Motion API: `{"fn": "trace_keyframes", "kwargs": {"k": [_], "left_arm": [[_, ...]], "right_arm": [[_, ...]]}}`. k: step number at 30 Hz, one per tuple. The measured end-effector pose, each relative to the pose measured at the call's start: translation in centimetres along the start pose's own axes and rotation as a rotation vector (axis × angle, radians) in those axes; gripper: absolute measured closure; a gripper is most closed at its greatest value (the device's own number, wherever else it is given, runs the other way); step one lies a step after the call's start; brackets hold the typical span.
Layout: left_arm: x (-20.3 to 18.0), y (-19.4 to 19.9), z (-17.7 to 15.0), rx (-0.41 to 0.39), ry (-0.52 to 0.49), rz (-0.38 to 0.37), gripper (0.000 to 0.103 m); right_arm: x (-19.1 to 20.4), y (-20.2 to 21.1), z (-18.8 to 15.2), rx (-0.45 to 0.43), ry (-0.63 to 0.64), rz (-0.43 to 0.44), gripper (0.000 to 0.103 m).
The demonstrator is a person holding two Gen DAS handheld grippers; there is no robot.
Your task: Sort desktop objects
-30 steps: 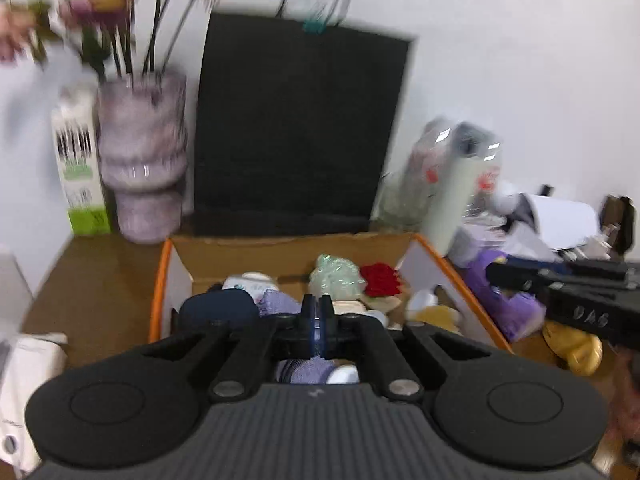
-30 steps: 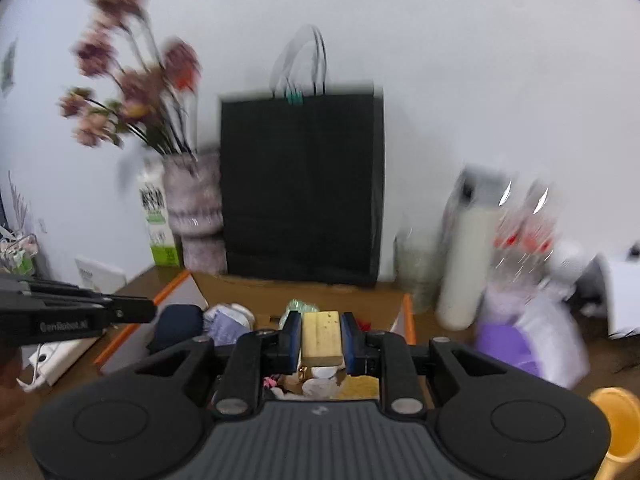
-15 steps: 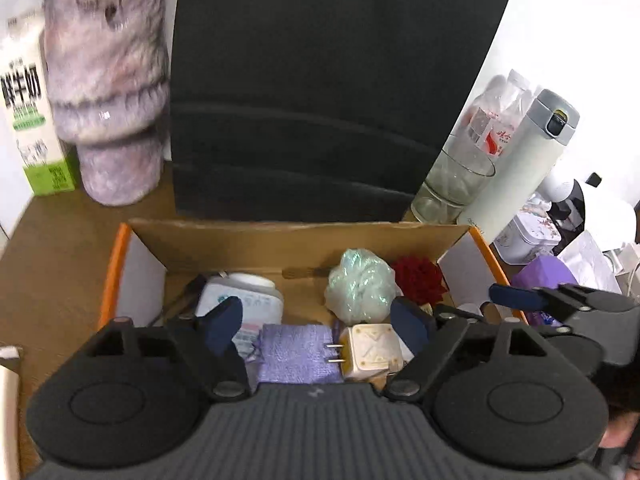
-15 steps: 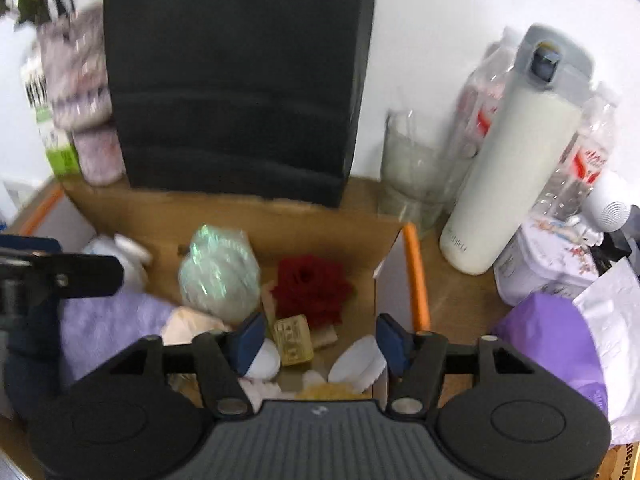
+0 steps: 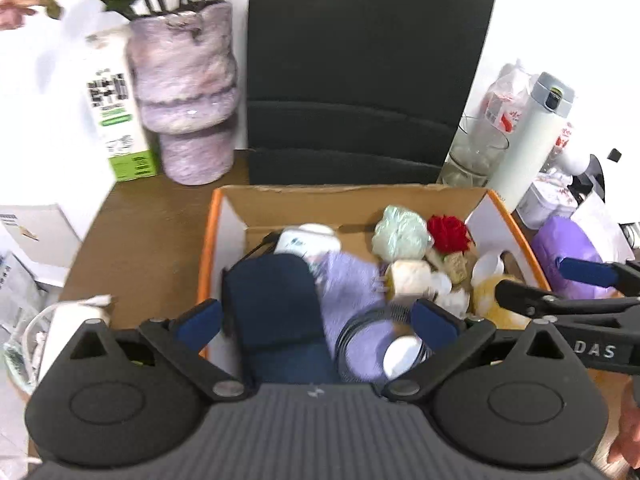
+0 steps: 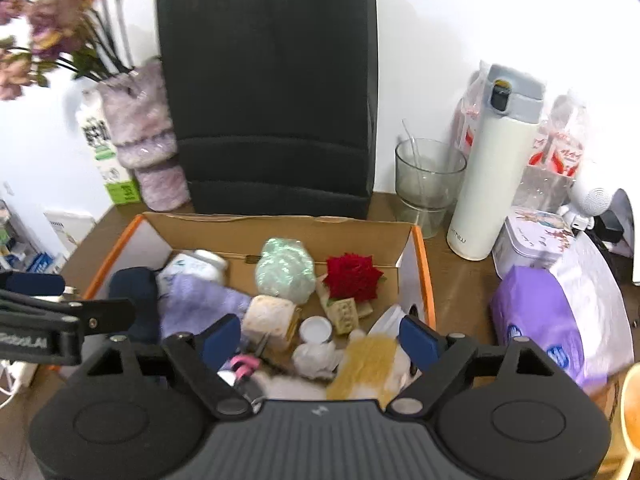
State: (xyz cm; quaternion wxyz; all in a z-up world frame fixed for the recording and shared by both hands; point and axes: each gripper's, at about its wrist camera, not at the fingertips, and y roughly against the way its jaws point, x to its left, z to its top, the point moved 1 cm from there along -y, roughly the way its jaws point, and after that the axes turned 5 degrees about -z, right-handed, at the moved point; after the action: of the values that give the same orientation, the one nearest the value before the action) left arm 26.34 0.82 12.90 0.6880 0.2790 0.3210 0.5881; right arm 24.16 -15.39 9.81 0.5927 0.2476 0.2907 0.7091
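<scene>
An open cardboard box (image 5: 352, 200) with orange edges holds the sorted things: a dark blue case (image 5: 276, 304), a purple cloth (image 5: 352, 280), a mint mesh puff (image 5: 400, 232), a red rose (image 5: 448, 234) and a cream plug (image 5: 408, 280). My left gripper (image 5: 316, 320) hangs over the box's near left part, its jaws opening wide, nothing pressed between them. My right gripper (image 6: 320, 336) is over the box's (image 6: 426, 280) near right part, jaws opening and holding nothing. A small tan block (image 6: 346, 314) lies loose beside the rose (image 6: 352, 280).
Behind the box stand a black paper bag (image 6: 272, 100), a purple vase (image 5: 184, 96) with flowers, a milk carton (image 5: 120, 120), a glass (image 6: 428, 184) and a white flask (image 6: 496, 168). A purple pack (image 6: 536, 324) and a tin (image 6: 532, 240) crowd the right side.
Both grippers went from shut to wide open. The tan block left the right gripper and now lies in the box. Both views tipped down toward the box.
</scene>
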Motion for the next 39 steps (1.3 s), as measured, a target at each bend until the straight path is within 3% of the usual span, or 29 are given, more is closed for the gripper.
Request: {"fn": "trace_keyframes", "kwargs": {"k": [4, 8, 11, 15, 20, 23, 26, 35, 39], "left_arm": [[-0.1, 2.9, -2.9, -0.067, 0.001, 0.054, 0.0], [-0.5, 5.6, -7.2, -0.124, -0.017, 0.027, 0.0], [-1.1, 6.9, -10.4, -0.154, -0.055, 0.047, 0.0], [-1.5, 8.5, -16.3, -0.203, -0.104, 0.045, 0.0], [-1.3, 10.0, -22.4, -0.221, -0.091, 0.019, 0.0], [-1.5, 10.8, -25.0, -0.232, -0.103, 0.061, 0.0], [-1.4, 11.4, -26.5, -0.227, -0.104, 0.094, 0.0], [-1.9, 11.7, -28.7, -0.161, -0.094, -0.031, 0.0], [-2.0, 11.3, -29.0, -0.175, -0.086, -0.027, 0.0]], "right_arm": [[1.0, 3.1, -2.9, -0.068, 0.012, -0.003, 0.016], [1.5, 6.6, -6.6, -0.162, -0.01, -0.007, 0.013], [1.7, 8.8, -9.9, -0.196, -0.027, -0.011, 0.013], [2.1, 11.2, -14.9, -0.221, -0.032, -0.006, 0.012], [2.4, 12.4, -20.3, -0.195, -0.068, -0.024, 0.012], [2.7, 13.3, -23.0, -0.193, -0.047, -0.024, 0.012], [3.0, 14.1, -24.8, -0.188, -0.006, -0.036, 0.012], [3.8, 15.6, -27.8, -0.178, 0.032, -0.037, 0.012], [3.6, 15.5, -27.9, -0.176, 0.01, -0.042, 0.012]]}}
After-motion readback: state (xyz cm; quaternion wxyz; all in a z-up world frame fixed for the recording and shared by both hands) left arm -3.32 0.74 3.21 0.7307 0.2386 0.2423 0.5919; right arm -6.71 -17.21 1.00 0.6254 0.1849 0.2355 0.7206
